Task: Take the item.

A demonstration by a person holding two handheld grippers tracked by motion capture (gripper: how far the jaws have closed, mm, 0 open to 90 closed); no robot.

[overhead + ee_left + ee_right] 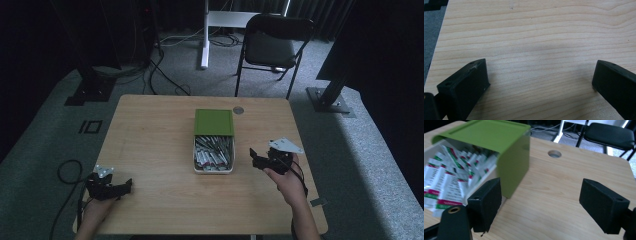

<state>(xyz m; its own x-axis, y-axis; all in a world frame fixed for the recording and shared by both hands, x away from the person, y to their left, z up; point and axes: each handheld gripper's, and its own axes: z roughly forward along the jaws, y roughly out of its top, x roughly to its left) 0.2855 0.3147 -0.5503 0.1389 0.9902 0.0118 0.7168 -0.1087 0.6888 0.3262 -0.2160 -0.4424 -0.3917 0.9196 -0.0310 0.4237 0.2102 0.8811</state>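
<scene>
Box w/ green lid half-slid – sachets inside; left claw, right claw both wide, empty.

Black folding chair behind table; floor cables.

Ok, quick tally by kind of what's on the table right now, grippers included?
Grippers: 2, the left gripper and the right gripper, both open and holding nothing
White box: 1
Green lid: 1, covering the box's far half
Sachets in the box: a heap, too many and too overlapped to count
Total: 4, leaving the sachets aside
</scene>
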